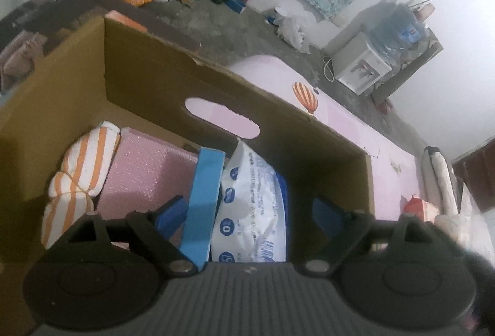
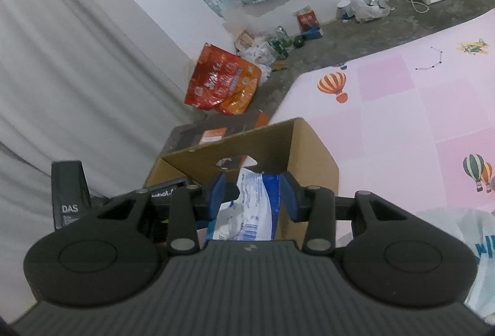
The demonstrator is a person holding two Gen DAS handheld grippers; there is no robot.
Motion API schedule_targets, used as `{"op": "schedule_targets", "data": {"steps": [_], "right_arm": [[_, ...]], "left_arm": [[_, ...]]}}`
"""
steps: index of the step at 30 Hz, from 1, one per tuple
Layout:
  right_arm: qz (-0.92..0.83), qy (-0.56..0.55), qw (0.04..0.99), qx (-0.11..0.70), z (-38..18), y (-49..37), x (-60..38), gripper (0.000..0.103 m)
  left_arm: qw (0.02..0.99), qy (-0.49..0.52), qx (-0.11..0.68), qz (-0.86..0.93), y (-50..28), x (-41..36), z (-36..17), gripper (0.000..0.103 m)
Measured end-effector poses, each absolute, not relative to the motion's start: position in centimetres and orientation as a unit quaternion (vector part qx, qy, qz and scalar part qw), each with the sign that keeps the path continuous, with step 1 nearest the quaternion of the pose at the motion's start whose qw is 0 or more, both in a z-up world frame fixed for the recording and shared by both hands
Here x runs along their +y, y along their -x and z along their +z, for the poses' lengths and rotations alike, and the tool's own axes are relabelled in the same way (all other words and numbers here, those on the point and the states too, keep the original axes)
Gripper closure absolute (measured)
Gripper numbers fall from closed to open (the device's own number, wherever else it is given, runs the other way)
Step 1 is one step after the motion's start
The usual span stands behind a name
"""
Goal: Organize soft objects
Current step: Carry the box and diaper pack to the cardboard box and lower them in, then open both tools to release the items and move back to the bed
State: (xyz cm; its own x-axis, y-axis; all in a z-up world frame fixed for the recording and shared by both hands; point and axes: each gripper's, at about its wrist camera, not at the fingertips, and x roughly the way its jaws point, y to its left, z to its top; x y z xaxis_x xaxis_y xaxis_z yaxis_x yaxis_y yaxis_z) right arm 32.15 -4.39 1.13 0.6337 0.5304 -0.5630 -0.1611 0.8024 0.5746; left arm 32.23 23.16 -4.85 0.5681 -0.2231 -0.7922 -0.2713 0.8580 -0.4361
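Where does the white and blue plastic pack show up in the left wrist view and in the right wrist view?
Left wrist: white and blue plastic pack stands low centre, inside the cardboard box, between the left gripper's open fingers.
Right wrist: the pack sits centre, between the right gripper's fingers, before the box.
Shared landmark: the orange striped hot-air balloon print on the pink mat.

The left claw (image 1: 250,213), spread wide, straddles a white-and-blue plastic pack (image 1: 252,212) standing inside the brown cardboard box (image 1: 148,79) beside pink foam (image 1: 145,175).
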Motion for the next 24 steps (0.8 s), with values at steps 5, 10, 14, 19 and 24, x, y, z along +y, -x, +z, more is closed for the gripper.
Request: {"op": "schedule_targets", "data": {"steps": [5, 10, 14, 19, 24], "right_arm": [[0.195, -0.252, 0.876, 0.363, 2.7, -30.6, -6.6, 0.064], [0.192, -0.259, 0.881, 0.347, 4.0, -28.1, -9.5, 0.063], [0.189, -0.263, 0.884, 0.338, 4.5, -24.9, -12.3, 0.063], [0.169, -0.276, 0.886, 0.333, 3.8, -20.5, -16.1, 0.063], [0.137, -0.294, 0.886, 0.331, 2.1, -17.5, -19.8, 0.062]], "left_arm": [[0.852, 0.265, 0.452, 0.017, -31.4, 23.0, -3.6, 0.013], [0.857, 0.263, 0.444, 0.010, -30.5, 22.8, -2.7, 0.013], [0.855, 0.265, 0.445, -0.007, -30.6, 22.1, -3.1, 0.016], [0.838, 0.269, 0.473, -0.012, -32.2, 20.6, -5.2, 0.021], [0.829, 0.270, 0.490, 0.006, -33.9, 19.5, -7.2, 0.021]]}}
